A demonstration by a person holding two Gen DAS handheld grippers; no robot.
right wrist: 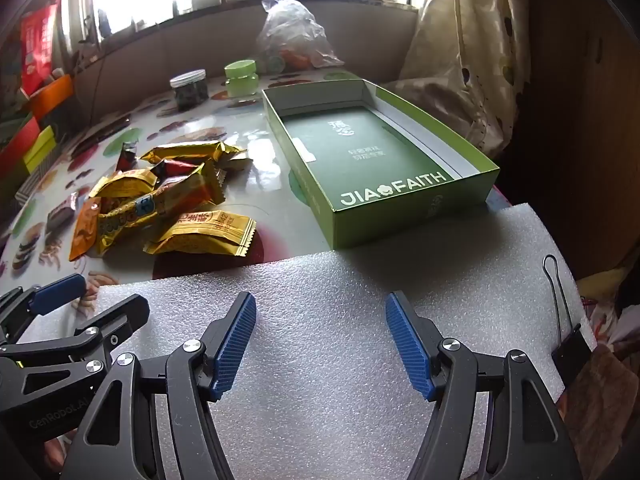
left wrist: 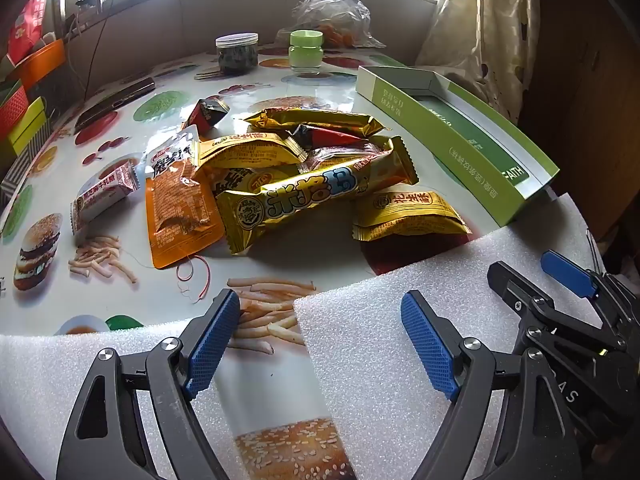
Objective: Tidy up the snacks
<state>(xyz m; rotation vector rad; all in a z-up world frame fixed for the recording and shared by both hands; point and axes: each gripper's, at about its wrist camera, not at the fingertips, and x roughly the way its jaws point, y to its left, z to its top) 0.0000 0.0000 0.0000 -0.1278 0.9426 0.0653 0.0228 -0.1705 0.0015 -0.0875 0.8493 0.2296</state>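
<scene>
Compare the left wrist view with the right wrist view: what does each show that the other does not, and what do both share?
Only the left wrist view shows the phone lying on the table and the red thread near the orange packet. Only the right wrist view shows the green box's empty floor with its white lettering, and the black binder clip on the foam sheet. Both show the snack pile, the two jars and the plastic bag behind them, and both open grippers, left and right.

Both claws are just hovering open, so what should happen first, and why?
Probably the right gripper should reach for the nearest yellow packet: both grippers are open and hold nothing, the green box beside the pile has no snacks in it.
</scene>
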